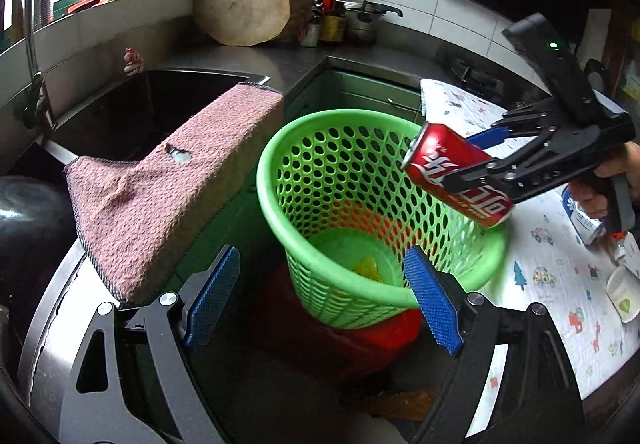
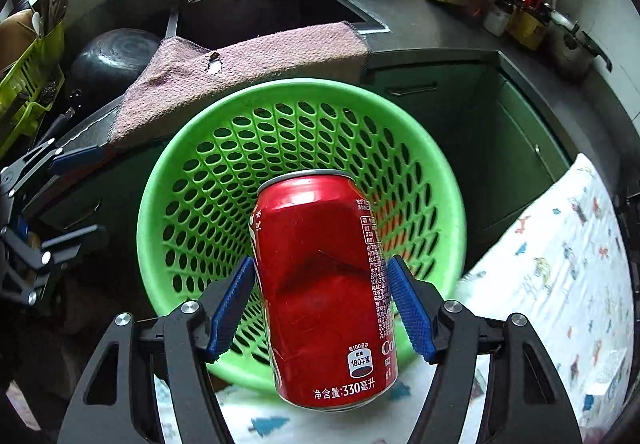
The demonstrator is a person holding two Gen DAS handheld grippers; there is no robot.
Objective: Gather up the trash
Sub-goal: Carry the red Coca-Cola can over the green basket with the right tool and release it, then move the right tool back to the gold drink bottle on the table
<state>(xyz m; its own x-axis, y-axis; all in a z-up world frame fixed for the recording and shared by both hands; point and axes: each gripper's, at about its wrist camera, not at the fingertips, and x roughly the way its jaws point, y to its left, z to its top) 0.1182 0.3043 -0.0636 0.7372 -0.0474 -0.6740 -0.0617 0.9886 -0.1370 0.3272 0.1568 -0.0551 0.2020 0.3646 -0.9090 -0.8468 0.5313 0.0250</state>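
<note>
Big picture first: the sink counter (image 1: pixel 248 60) sweeps across the top of the left wrist view, the pink towel (image 1: pixel 160 196) draped over its edge at nine o'clock, and the patterned tablecloth (image 1: pixel 560 276) fills three to five o'clock. Dead centre sits the green basket (image 1: pixel 316 148), perforated all round, mouth tilted toward us. And here is the play: the right gripper (image 1: pixel 476 158) comes in from three o'clock with the red can (image 1: pixel 460 180) clamped between its blue pads, can angled top-first over the basket's rim at two o'clock. From the right wrist view the can (image 2: pixel 324 284) stands at six o'clock, dented in the middle, jaws pinching it at both sides, with the basket (image 2: pixel 200 148) gaping behind it. The left gripper (image 1: pixel 326 298) hangs at six o'clock with jaws spread wide, nothing between them. Progress, by my reckoning: one yellow scrap (image 1: pixel 368 268) lies on the basket floor, the can is poised but not yet dropped, and a paper cup (image 1: pixel 624 296) and a small carton (image 1: pixel 584 222) wait on the cloth at four o'clock. Only the left view shows those leftovers and the scrap; only the right view shows the can's dent and the green dish rack (image 2: pixel 28 84) at nine o'clock.
</note>
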